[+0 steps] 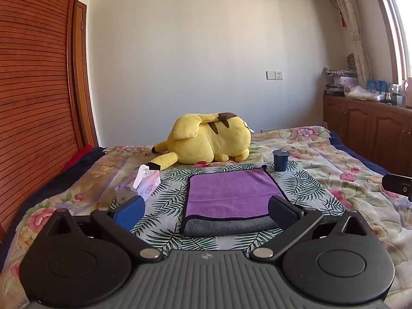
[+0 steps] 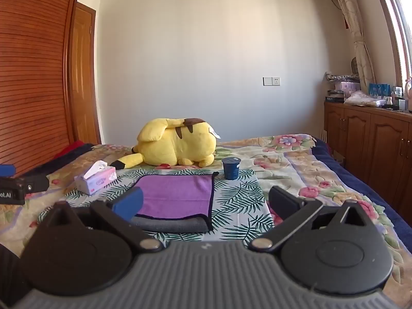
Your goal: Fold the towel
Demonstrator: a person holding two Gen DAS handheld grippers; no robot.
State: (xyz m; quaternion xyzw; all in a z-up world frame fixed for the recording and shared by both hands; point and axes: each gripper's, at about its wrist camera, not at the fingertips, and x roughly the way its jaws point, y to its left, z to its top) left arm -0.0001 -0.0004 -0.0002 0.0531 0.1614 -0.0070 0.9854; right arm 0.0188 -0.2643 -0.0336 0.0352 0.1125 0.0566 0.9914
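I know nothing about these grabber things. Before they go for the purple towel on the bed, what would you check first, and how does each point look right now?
1. Left gripper jaws open: ok.
2. Right gripper jaws open: ok.
3. Both grippers holding nothing: ok.
4. Towel lies flat on the bed, near edge already turned over showing grey: ok.
5. Cup stands close to the towel's far right corner and could get knocked: not ok.
6. Tissue box sits apart from the towel's left edge: ok.
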